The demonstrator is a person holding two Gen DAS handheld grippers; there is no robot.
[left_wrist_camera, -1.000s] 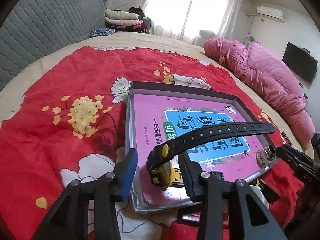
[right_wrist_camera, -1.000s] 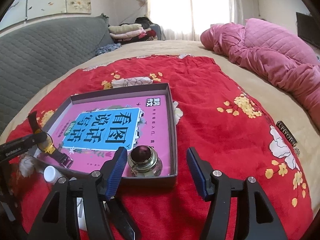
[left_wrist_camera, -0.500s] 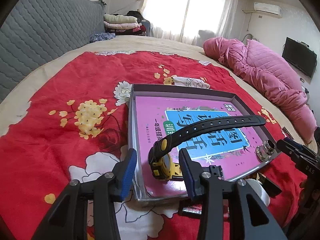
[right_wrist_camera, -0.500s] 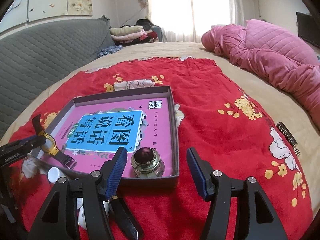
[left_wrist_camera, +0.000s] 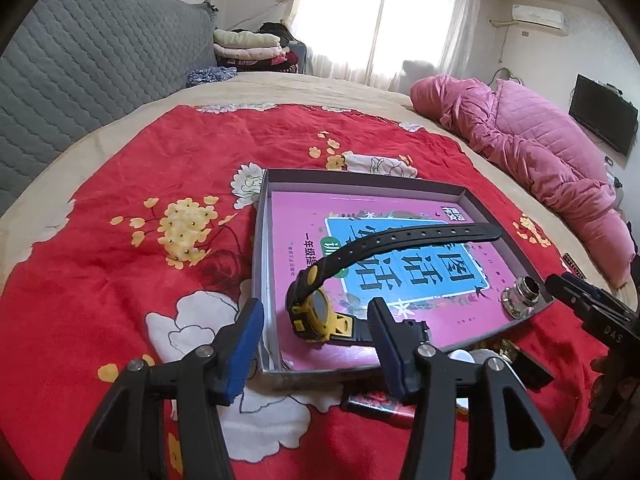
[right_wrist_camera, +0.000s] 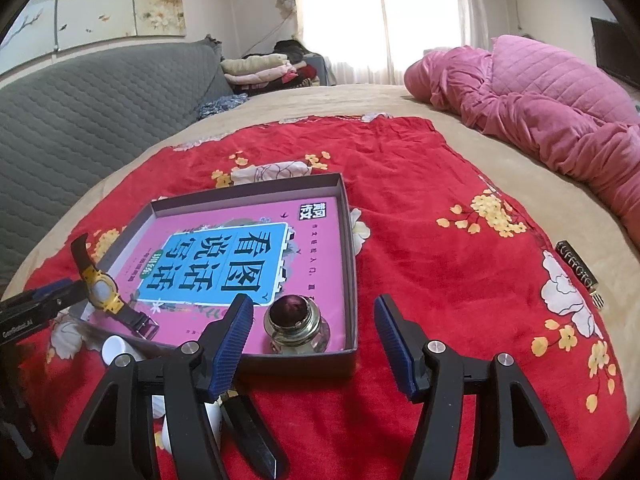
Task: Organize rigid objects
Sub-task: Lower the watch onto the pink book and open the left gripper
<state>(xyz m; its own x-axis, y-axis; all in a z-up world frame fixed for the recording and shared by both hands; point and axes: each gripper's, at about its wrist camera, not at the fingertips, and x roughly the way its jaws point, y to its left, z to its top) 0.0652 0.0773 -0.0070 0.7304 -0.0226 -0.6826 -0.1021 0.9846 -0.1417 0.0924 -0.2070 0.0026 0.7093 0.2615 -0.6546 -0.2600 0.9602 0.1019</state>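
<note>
A shallow grey tray (left_wrist_camera: pixel 260 240) lies on the red flowered bedspread with a pink book (left_wrist_camera: pixel 400 264) inside it. A yellow and black wristwatch (left_wrist_camera: pixel 312 320) rests on the book at the tray's near corner, its strap arching up. My left gripper (left_wrist_camera: pixel 316 308) straddles the watch with its jaws opening, and the blue pads do not touch it. A small glass ink jar (right_wrist_camera: pixel 298 322) stands in the tray's (right_wrist_camera: pixel 348 240) near right corner. My right gripper (right_wrist_camera: pixel 313 306) hangs just short of the jar, its jaws opening a little with nothing between them.
A white bottle cap (right_wrist_camera: pixel 114 348) and a black pointed object (right_wrist_camera: pixel 248 436) lie on the bedspread in front of the tray. A dark red cylinder (left_wrist_camera: pixel 376 404) lies by the tray's near edge. A pink quilt (left_wrist_camera: pixel 540 148) is heaped at the right, a grey headboard (left_wrist_camera: pixel 80 72) at the left.
My left gripper's jaws have spread and let go of the watch, which has settled on the book. The left hand has drawn back slightly. The right gripper has stayed put.
</note>
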